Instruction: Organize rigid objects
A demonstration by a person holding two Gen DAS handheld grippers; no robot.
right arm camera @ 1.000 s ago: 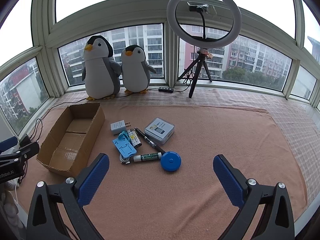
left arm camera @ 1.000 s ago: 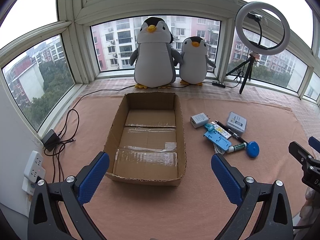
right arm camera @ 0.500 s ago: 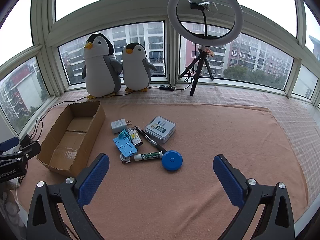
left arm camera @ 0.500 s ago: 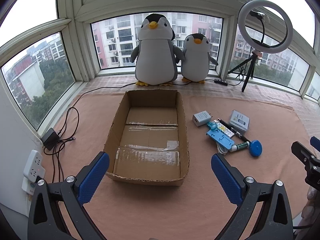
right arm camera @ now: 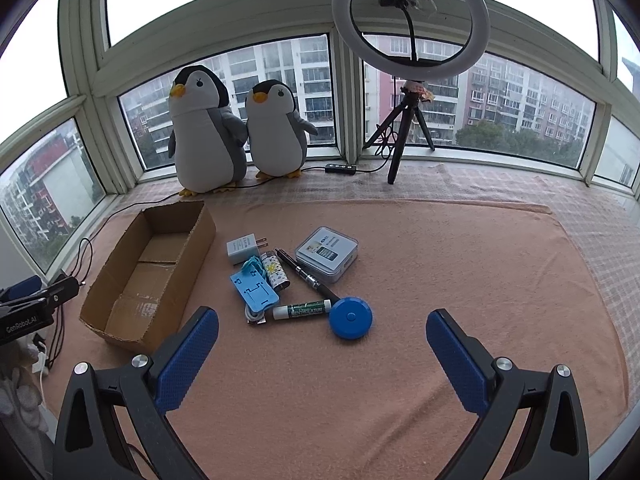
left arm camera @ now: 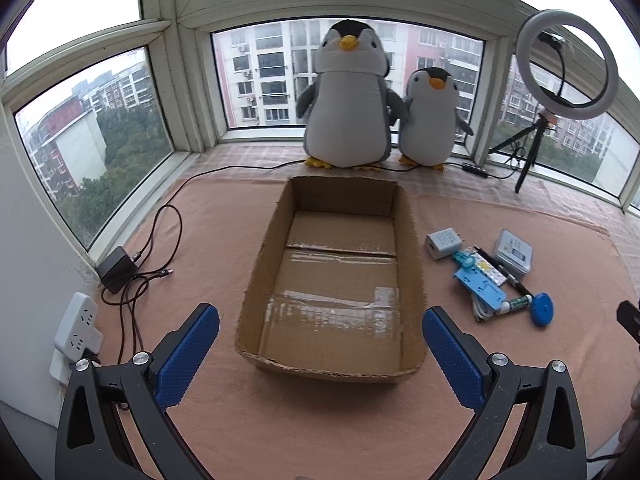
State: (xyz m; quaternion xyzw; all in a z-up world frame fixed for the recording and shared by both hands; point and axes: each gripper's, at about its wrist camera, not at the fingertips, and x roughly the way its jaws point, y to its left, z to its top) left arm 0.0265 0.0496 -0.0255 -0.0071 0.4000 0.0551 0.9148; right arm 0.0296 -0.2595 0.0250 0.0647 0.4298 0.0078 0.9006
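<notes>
An empty cardboard box [left arm camera: 410,248] [right arm camera: 200,236] lies open on the pink cloth. To its right is a cluster: a white charger [right arm camera: 241,248], a blue flat holder [right arm camera: 253,292], a patterned lighter [right arm camera: 275,271], a black pen [right arm camera: 306,276], a grey tin [right arm camera: 327,254], a green lip balm [right arm camera: 303,311] and a blue round tape measure [right arm camera: 351,317]. My left gripper [left arm camera: 320,348] stands open just in front of the box's near wall. My right gripper [right arm camera: 322,352] is open too, a little short of the tape measure. Neither holds anything.
Two plush penguins [left arm camera: 352,100] [right arm camera: 276,128] stand by the window behind the box. A ring light on a tripod [right arm camera: 410,20] stands at the back right. A power strip [left arm camera: 76,330], an adapter and cables [left arm camera: 136,264] lie left of the box.
The left gripper has drifted left and closer to the box, which now sits more central and larger in its view. The right gripper has edged slightly forward toward the cluster.
</notes>
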